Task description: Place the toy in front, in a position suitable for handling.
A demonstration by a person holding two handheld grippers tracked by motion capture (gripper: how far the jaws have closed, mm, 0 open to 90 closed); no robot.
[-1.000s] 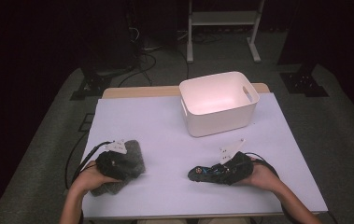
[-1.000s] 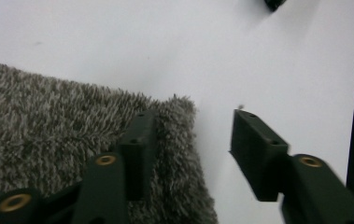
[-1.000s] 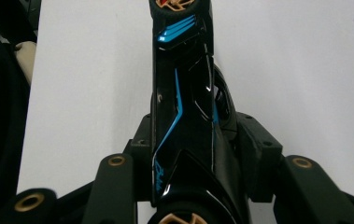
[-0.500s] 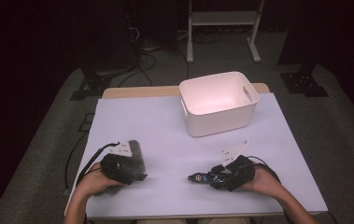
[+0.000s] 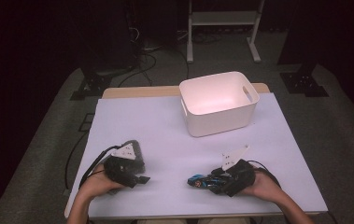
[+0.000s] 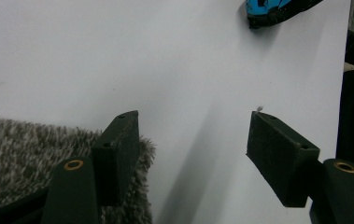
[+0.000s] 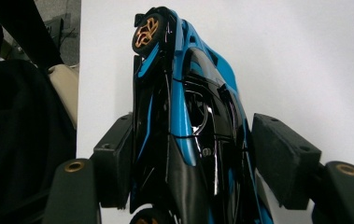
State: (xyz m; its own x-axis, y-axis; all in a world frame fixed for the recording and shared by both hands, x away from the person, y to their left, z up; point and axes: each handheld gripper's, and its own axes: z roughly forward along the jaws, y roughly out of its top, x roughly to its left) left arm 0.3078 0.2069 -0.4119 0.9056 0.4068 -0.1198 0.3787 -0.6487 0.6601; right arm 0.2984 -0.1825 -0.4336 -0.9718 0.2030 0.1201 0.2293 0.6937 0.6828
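Blue toy car (image 7: pixel 188 130) between right gripper (image 7: pixel 198 154) fingers (closed on it), left gripper (image 6: pixel 198 144) fingers spread.

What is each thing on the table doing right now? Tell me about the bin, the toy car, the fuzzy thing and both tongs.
White plastic bin: upright, nothing seen inside.
Blue and black toy car: between the right tongs' jaws, on the white table.
Grey fuzzy cloth: lying on the table, under the left tongs' one jaw.
Left tongs: open, holding nothing.
Right tongs: around the car; a gap shows at one jaw.
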